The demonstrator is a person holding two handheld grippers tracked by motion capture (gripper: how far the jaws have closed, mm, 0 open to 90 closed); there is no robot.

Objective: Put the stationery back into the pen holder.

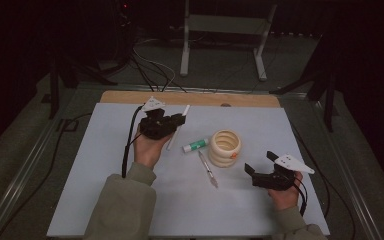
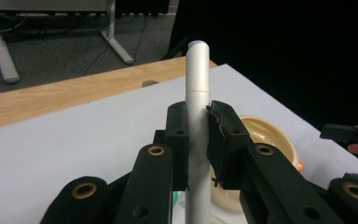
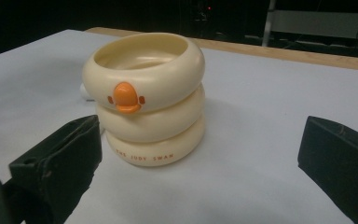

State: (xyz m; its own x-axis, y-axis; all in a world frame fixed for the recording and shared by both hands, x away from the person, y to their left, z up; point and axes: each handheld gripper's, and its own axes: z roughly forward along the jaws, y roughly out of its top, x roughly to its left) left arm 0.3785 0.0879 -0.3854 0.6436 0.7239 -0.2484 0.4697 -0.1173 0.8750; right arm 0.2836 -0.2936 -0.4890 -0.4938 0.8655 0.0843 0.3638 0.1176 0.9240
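Between my left tongs [image 2: 196, 135], clenched on it, stands a white pen [image 2: 198, 84], smooth matte plastic, lifted above the tabletop [image 1: 105, 175]. My right tongs [image 1: 260, 167] gape, released, at four o'clock from the cream ringed pen holder [image 3: 147, 100], glossy and duck-billed. I judge the slick barrel could pivot in the pads and clip the holder's rim.

One line of print could be read: "THE JUDY SWAN", in small brown capitals along the bottom ring of the cream duck-faced holder [image 3: 150, 108]; any lettering on the green-labelled tube [image 1: 195, 145] was too small to make out.
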